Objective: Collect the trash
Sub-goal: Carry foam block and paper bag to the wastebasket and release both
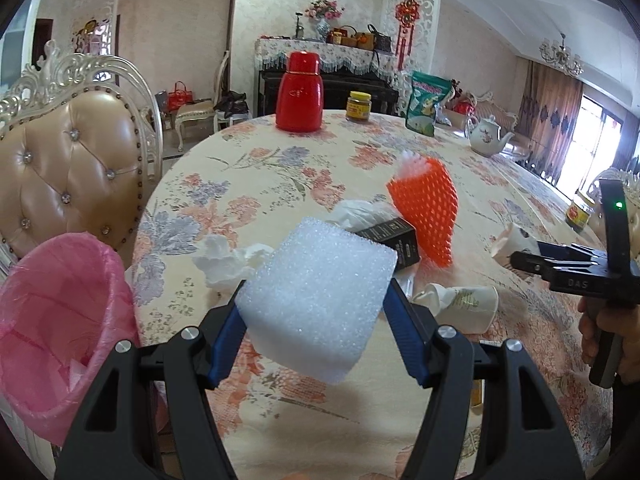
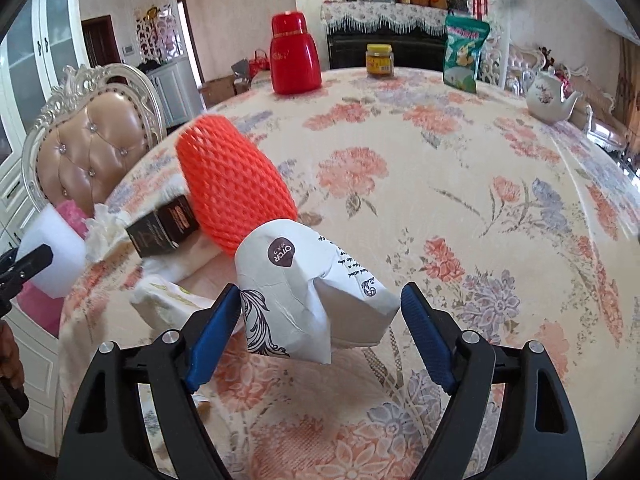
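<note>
My left gripper (image 1: 316, 320) is shut on a white foam block (image 1: 320, 292), held above the table's near edge. To its left, beside the table, stands the pink-lined bin (image 1: 60, 312). My right gripper (image 2: 320, 312) is shut on a crushed printed paper cup (image 2: 304, 292), both blue pads against its sides. On the floral tablecloth (image 2: 440, 184) behind lie an orange foam net (image 2: 236, 188), a black box (image 2: 164, 228), crumpled tissues (image 1: 228, 260) and a second squashed paper cup (image 1: 464, 304). The right gripper (image 1: 516, 248) shows at the right of the left wrist view.
At the table's far side stand a red thermos (image 1: 298, 96), a yellow-lidded jar (image 1: 359, 106), a green bag (image 1: 426, 104) and a white teapot (image 1: 488, 136). A tufted chair (image 1: 64, 168) stands behind the bin. Another jar (image 1: 578, 212) stands at the right edge.
</note>
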`<action>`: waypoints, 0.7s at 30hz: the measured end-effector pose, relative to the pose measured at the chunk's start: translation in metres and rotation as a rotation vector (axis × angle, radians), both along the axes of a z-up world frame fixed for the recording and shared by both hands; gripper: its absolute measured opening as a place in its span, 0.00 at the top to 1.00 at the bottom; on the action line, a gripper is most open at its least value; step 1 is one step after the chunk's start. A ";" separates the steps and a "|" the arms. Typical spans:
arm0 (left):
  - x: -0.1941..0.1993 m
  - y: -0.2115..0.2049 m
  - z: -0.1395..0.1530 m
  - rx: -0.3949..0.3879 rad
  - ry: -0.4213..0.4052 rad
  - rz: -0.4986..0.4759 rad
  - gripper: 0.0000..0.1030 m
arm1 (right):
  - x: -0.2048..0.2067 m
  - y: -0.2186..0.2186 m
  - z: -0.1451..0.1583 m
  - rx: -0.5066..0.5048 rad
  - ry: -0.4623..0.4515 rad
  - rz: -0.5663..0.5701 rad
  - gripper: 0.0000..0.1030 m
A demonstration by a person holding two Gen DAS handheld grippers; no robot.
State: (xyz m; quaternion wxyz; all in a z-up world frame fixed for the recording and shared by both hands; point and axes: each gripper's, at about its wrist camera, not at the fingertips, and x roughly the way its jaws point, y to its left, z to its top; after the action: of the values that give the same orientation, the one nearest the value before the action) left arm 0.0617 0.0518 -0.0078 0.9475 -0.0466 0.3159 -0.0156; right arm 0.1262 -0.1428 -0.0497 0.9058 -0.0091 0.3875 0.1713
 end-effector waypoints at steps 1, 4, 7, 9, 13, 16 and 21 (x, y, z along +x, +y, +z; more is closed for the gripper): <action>-0.001 0.002 0.001 -0.001 -0.004 0.006 0.38 | -0.002 0.001 0.003 0.003 -0.008 0.002 0.25; -0.007 0.011 0.005 -0.005 -0.017 0.029 0.38 | -0.009 0.007 0.014 0.015 -0.034 0.012 0.25; -0.014 0.020 0.009 -0.008 -0.031 0.054 0.38 | -0.012 0.012 0.022 0.026 -0.051 0.018 0.25; -0.019 0.027 0.013 -0.012 -0.040 0.069 0.38 | -0.014 0.018 0.027 0.030 -0.063 0.027 0.25; -0.027 0.043 0.019 -0.016 -0.059 0.106 0.38 | -0.018 0.027 0.035 0.037 -0.081 0.040 0.25; -0.034 0.055 0.023 -0.016 -0.072 0.135 0.38 | -0.020 0.034 0.039 0.042 -0.089 0.052 0.25; -0.046 0.079 0.030 -0.016 -0.096 0.188 0.38 | -0.025 0.049 0.046 0.046 -0.103 0.073 0.25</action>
State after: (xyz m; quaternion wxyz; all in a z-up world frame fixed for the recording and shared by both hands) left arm 0.0161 0.1308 0.0221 0.9585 -0.0827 0.2641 0.0685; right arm 0.1014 -0.0941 -0.0033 0.9177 -0.0112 0.3354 0.2126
